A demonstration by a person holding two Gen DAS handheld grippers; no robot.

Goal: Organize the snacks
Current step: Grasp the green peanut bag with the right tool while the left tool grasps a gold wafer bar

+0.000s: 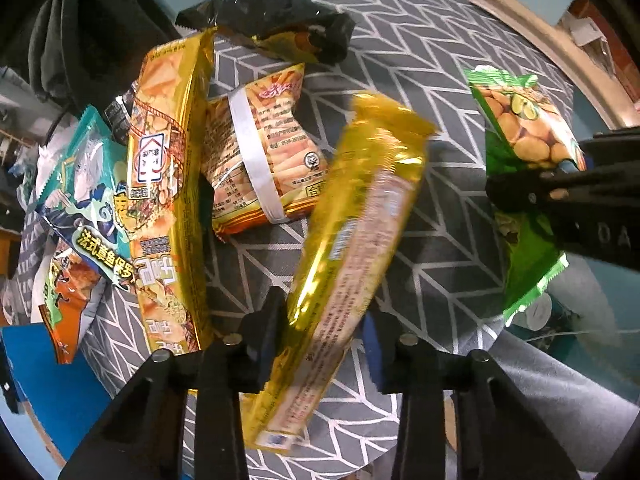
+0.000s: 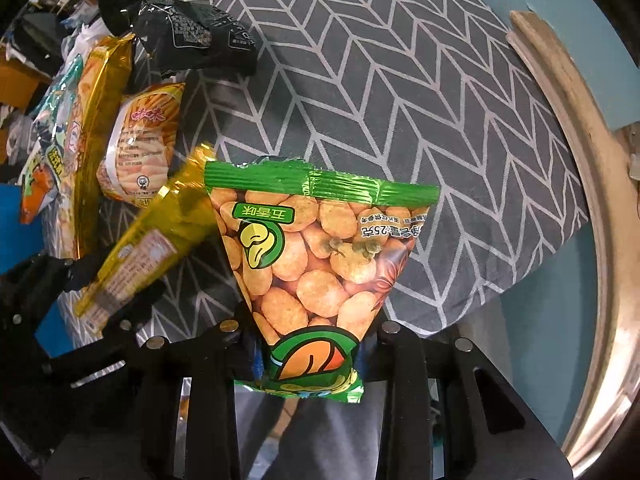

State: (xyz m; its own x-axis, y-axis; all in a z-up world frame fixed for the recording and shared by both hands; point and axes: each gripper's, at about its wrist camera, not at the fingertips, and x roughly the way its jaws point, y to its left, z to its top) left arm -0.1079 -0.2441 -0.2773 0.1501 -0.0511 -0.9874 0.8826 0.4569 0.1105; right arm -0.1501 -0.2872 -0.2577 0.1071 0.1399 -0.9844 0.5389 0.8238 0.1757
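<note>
My left gripper [image 1: 320, 320] is shut on a long gold snack pack [image 1: 352, 248] and holds it above the grey patterned cloth [image 1: 420, 60]. The gold pack also shows in the right wrist view [image 2: 148, 248]. My right gripper [image 2: 308, 344] is shut on a green peanut bag [image 2: 320, 264], held upright over the cloth's near edge. That bag and the right gripper [image 1: 560, 188] show at the right of the left wrist view, the bag [image 1: 524, 128] beside the gold pack. A second gold pack [image 1: 168, 184], an orange snack bag [image 1: 256, 148] and a black bag [image 1: 280, 28] lie on the cloth.
A teal cartoon-printed pack [image 1: 88, 200] and an orange pack [image 1: 68, 300] lie at the left edge. A wooden curved rim [image 2: 592, 184] runs along the right side of the blue round table [image 2: 532, 320]. Dark clothing [image 1: 72, 40] sits at the back left.
</note>
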